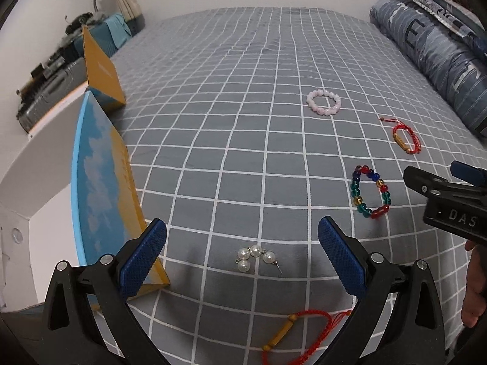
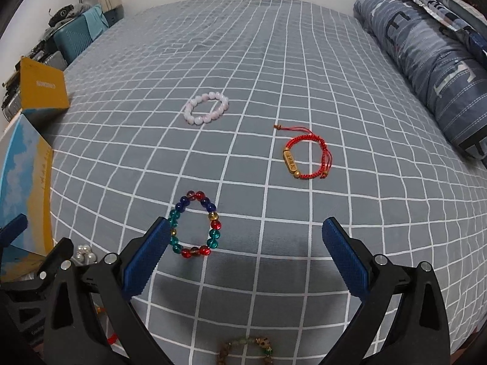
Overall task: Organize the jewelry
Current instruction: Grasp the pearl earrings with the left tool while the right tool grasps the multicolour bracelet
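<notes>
Jewelry lies spread on a grey checked bedsheet (image 1: 231, 97). My left gripper (image 1: 242, 237) is open, with pearl earrings (image 1: 255, 255) just ahead between its fingers and a red cord bracelet with a gold tube (image 1: 292, 331) below. My right gripper (image 2: 245, 237) is open and empty; it shows at the right edge of the left wrist view (image 1: 441, 194). A multicoloured bead bracelet (image 2: 196, 225) lies by its left finger (image 2: 149, 255). A pink bead bracelet (image 2: 207, 108) and a red cord bracelet with gold charm (image 2: 306, 155) lie farther off. A brownish-green bead bracelet (image 2: 246, 349) lies at the bottom.
An open box with a blue sky-print lid (image 1: 100, 188) and yellow sides (image 1: 102, 67) stands at the bed's left edge. A rolled blue striped quilt (image 2: 426, 60) runs along the right. A cluttered shelf and suitcases (image 1: 48, 70) lie beyond the left edge.
</notes>
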A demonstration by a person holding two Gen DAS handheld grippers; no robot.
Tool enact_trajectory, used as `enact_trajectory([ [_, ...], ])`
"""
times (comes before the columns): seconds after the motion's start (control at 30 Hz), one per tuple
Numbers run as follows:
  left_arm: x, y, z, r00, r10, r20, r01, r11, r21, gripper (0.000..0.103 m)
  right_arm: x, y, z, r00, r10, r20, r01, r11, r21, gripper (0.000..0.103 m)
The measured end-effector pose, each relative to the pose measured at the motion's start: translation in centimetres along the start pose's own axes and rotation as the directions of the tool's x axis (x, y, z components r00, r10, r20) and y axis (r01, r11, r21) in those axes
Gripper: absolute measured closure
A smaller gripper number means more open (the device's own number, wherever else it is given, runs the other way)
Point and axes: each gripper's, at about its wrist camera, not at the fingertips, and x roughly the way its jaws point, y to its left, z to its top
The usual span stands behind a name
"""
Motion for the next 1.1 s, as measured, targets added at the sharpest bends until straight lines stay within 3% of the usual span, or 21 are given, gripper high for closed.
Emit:
enact_trajectory([
  [0.1,0.0,-0.9,-0.2,0.997,-0.071,-0.016,0.071,0.997,0.0,0.006,0.2,0.0,0.1,1.0,0.002,0.0,-0.002,1.0,-0.002,0.007],
  [0.43,3.1,-1.8,-1.2,0.993,-0.083,-0.084,0.082,0.997,-0.014,0.007,2.1,0.7,0.0,0.999,0.021,-0.043,-0.022,1.0,-0.018,0.008],
  [0.83,6.7,-0.4,-2.4,0.975,-0.14,-0.172,0.123,0.987,-0.102,0.017,5.6,1.6,-0.4,0.991,0.024,-0.129,-0.028,0.999,-0.029,0.025],
  [0.9,6.7,-0.2,-2.5,0.976,-0.141,-0.168,0.124,0.986,-0.11,0.021,6.1,1.7,-0.5,0.989,0.028,-0.144,-0.031,0.999,-0.025,0.031],
  [0.97,6.6,-0.2,-2.6,0.976,-0.139,-0.168,0.122,0.987,-0.105,0.033,6.4,1.6,-0.5,0.989,0.028,-0.147,-0.032,0.999,-0.023,0.033],
  [1.1,6.4,-0.3,-2.6,0.973,-0.154,-0.171,0.138,0.985,-0.099,0.054,6.4,1.8,-0.4,0.988,0.035,-0.148,-0.039,0.999,-0.025,0.053],
])
